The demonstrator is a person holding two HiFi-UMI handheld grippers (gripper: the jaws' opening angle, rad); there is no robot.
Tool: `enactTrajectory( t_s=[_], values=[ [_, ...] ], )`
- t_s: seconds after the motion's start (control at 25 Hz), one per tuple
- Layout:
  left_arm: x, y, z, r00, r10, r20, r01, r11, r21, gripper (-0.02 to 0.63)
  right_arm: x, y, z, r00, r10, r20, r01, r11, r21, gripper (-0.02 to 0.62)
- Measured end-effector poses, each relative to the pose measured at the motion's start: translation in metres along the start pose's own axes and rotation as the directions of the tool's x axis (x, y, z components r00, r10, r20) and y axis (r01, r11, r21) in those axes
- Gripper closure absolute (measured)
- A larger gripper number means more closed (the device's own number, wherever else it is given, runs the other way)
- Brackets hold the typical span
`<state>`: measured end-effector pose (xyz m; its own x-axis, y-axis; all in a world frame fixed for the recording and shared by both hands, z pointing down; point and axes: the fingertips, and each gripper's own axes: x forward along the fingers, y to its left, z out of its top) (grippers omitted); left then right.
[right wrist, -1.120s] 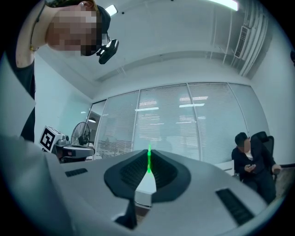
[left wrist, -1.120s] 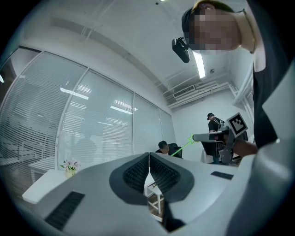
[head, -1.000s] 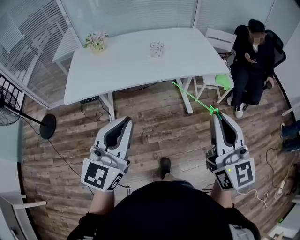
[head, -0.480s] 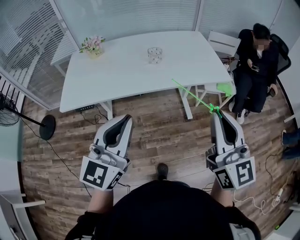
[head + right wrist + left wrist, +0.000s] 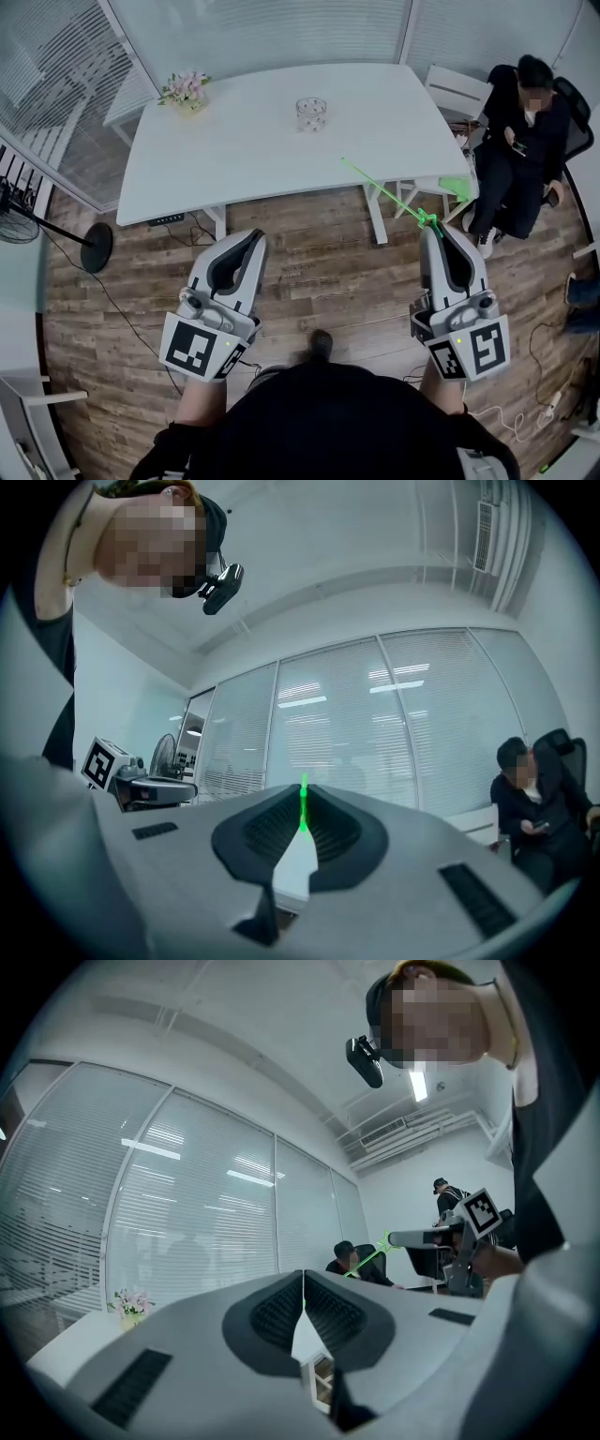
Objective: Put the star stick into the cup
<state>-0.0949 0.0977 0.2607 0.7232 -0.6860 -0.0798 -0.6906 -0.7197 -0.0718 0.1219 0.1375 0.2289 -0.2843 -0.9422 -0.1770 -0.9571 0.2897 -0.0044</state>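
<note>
Star stick (image 5: 386, 192) pinched at its near end in my right tongs (image 5: 433, 230), free tip aimed far-left at the cup (image 5: 312, 113) on the worktop (image 5: 234, 150) so it can enter tip-first, both well apart, left tongs (image 5: 253, 240) closed, empty.

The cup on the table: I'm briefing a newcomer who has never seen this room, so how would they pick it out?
Find the big white table. Near its middle, toward the far edge, stands the cup. It is clear glass, unlike the pink flowers at the left corner.
</note>
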Motion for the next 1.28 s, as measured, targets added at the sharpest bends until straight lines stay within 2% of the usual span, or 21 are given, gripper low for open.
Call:
enactTrajectory(
  t_s=[0.32,0.72,1.28],
  values=[
    [0.003,0.006,-0.005,1.000,0.016,-0.014,-0.017,1.000,-0.008,0.588,0.009,-0.004,-0.006,1.000,0.007,-0.001,-0.007,1.000,0.017,0.572],
    [0.005,0.013,0.003,1.000,-0.004,0.005,0.004,1.000,-0.003,0.588,0.013,0.002,0.000,1.000,-0.004,0.008,0.004,1.000,0.015,0.572],
    [0.011,0.005,-0.002,1.000,-0.001,0.000,0.001,1.000,0.001,0.588,0.008,-0.006,-0.001,1.000,-0.004,0.005,0.004,0.999,-0.034,0.572]
  ],
)
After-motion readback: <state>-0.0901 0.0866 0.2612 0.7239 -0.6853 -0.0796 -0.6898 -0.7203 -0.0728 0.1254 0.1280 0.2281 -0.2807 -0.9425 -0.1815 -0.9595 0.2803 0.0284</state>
